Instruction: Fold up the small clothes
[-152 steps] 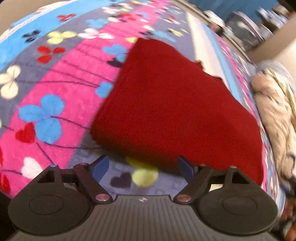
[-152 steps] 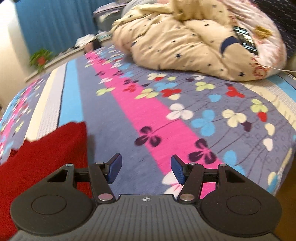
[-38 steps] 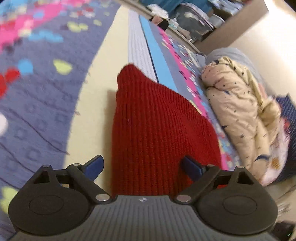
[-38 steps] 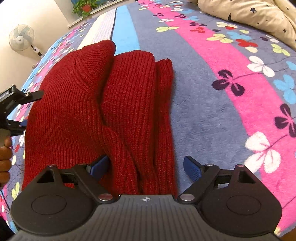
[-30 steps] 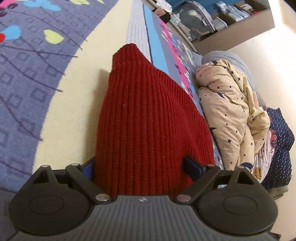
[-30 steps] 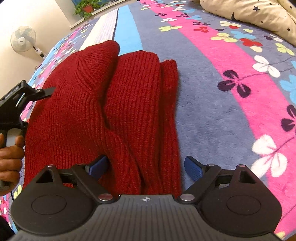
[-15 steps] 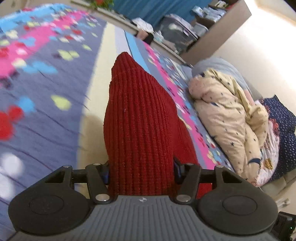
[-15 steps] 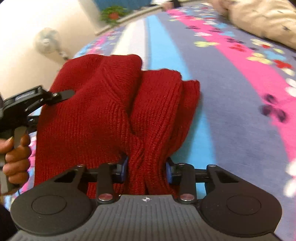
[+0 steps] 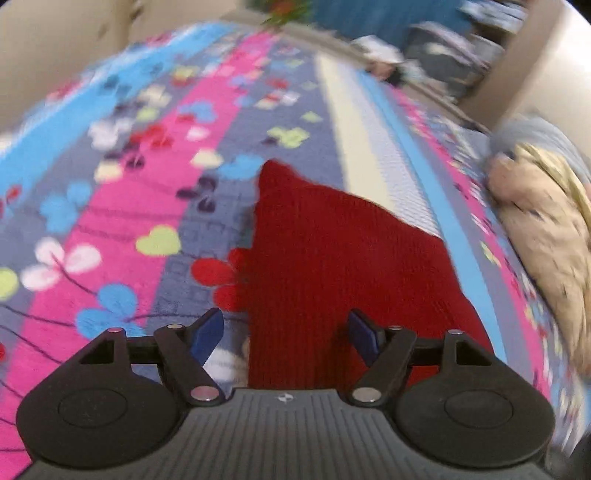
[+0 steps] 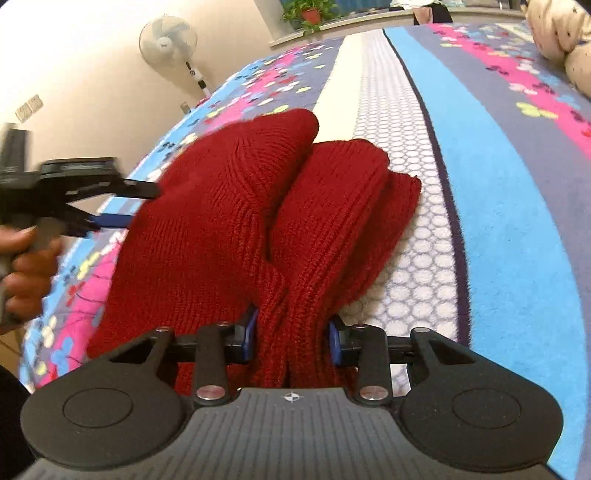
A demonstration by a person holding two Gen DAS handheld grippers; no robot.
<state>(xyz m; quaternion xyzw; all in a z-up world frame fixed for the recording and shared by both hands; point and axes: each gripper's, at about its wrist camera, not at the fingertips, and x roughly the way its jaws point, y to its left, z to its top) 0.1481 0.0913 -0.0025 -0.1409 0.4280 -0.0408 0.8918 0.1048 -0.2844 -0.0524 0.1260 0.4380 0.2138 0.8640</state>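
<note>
Red knit sweater (image 9: 332, 280) fills the middle of my left wrist view, lying on the flowered blanket (image 9: 122, 206) of the bed and running from 6 o'clock up to a blunt corner at about 11 o'clock. My left gripper (image 9: 286, 334) has its jaws spread wide — the knit passes between the blue pads without either one pressing it. The whole view is motion-blurred. A cream star-print duvet (image 9: 546, 236) is bunched at 3 o'clock, and blurred furniture sits along the far edge at 1 o'clock.

In the right wrist view the red knit sweater (image 10: 258, 221) is folded into thick ridged layers lying on the white honeycomb stripe and the neighbouring floral stripes of the blanket (image 10: 498, 206). My right gripper (image 10: 291, 338) has its jaws closed on the near end of those layers — both blue pads are pushed into the bunched knit at 6 o'clock. At 9 o'clock I see the left gripper (image 10: 125, 206), blurred, with its jaws parted and their tips right at the sweater's left edge; I cannot tell whether they touch it. The left hand (image 10: 26, 269) wraps its handle. A standing fan (image 10: 168, 38) is at 11 o'clock against the wall, and a potted plant (image 10: 308, 13) sits at 12 o'clock.
</note>
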